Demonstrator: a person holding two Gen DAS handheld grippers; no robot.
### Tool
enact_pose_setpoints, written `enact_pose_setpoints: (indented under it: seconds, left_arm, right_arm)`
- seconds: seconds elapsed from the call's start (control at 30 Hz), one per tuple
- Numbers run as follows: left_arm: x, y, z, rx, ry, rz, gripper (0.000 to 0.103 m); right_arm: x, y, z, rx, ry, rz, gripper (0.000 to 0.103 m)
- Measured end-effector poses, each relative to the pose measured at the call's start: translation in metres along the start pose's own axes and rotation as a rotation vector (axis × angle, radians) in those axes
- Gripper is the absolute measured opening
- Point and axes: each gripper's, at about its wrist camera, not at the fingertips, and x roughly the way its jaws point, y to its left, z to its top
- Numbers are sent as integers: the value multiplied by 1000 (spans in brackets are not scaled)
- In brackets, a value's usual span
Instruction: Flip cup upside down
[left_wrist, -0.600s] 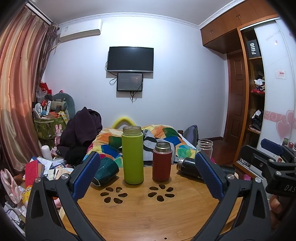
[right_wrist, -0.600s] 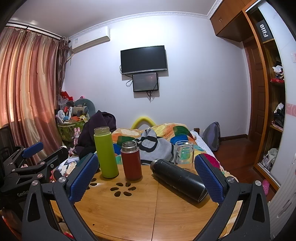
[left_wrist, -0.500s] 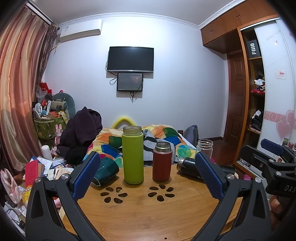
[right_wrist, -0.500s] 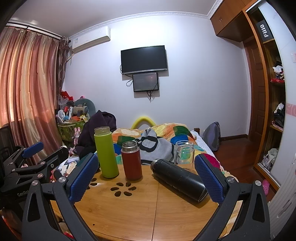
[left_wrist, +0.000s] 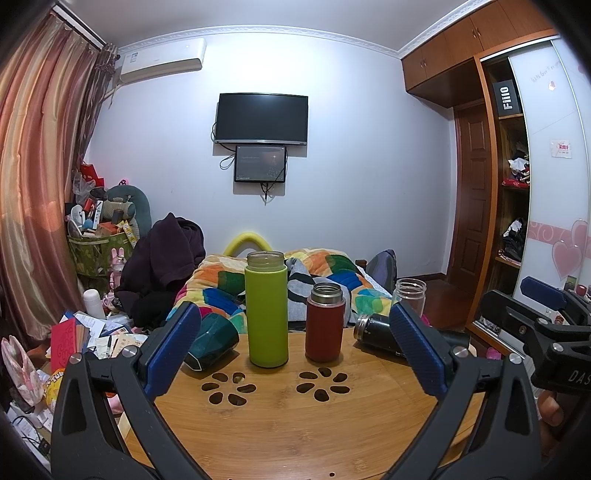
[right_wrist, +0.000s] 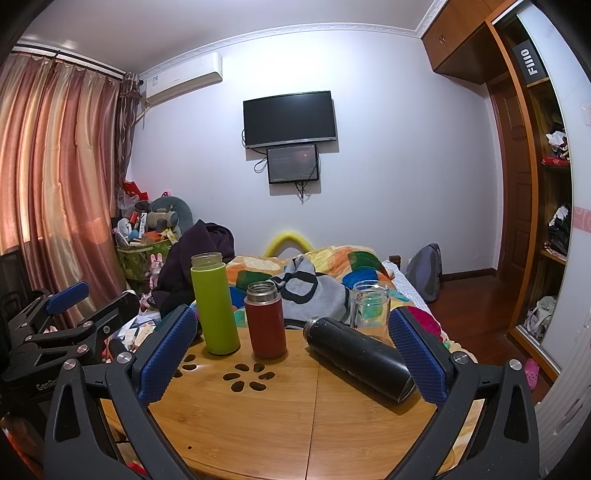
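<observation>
Left gripper: held spread, nothing gripped, framing the cups.
Right gripper: spread likewise, empty.
Green cup: upright at 12 o'clock on table, mouth up, unflipped.

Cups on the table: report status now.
Left gripper open, empty. Right gripper open, empty. Green cup, red cup, glass jar upright; black flask, teal cup lying down.
</observation>
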Motion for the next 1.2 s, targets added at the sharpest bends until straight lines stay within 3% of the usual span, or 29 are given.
enact_pose_setpoints:
  seconds: [0.9,1.03,1.2]
  left_arm:
    - [4,7,-1,1,11,9,103]
    - [33,34,-2,-3,105,45,103]
    - [102,82,-16,-27,337,52,103]
  right_arm:
    - [0,-1,0,1,4,2,103]
    - [4,-5,-2,2,14,0,103]
    - [15,-10,-6,14,40,-2,103]
